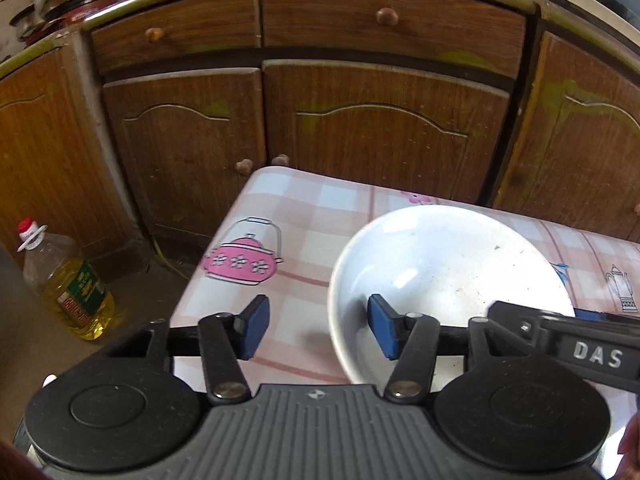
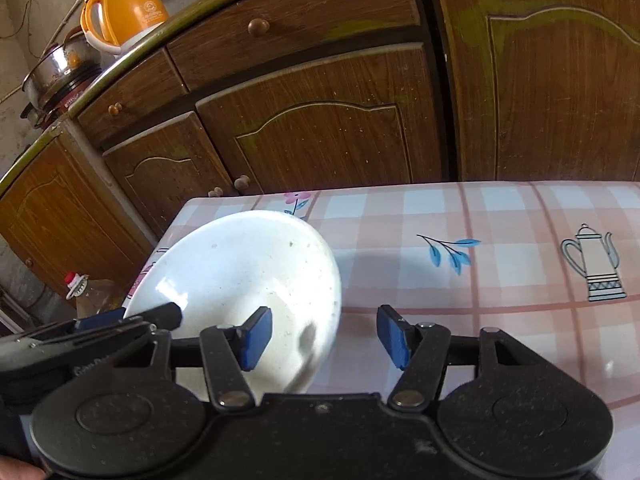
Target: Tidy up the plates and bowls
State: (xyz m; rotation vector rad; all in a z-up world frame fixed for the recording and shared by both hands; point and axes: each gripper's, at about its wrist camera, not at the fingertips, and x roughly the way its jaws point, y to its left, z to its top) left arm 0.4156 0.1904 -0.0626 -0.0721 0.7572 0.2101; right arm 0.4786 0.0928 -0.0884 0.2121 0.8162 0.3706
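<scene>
A white bowl (image 1: pixel 448 276) sits on the table with the pink checked cloth (image 1: pixel 300 208). It also shows in the right wrist view (image 2: pixel 248 276). My left gripper (image 1: pixel 318 328) is open, its jaws straddling the bowl's left rim, one blue pad inside the bowl and one outside. My right gripper (image 2: pixel 324 338) is open, its jaws straddling the bowl's right rim in the same way. Each gripper's body shows at the edge of the other's view. Nothing is gripped.
Brown wooden cabinets (image 1: pixel 384 120) stand close behind the table. A bottle of yellow oil (image 1: pixel 68 284) stands on the floor at the left. An orange kettle (image 2: pixel 124 12) and a steel pot (image 2: pixel 60 68) sit on the counter. The checked cloth (image 2: pixel 500 280) stretches right of the bowl.
</scene>
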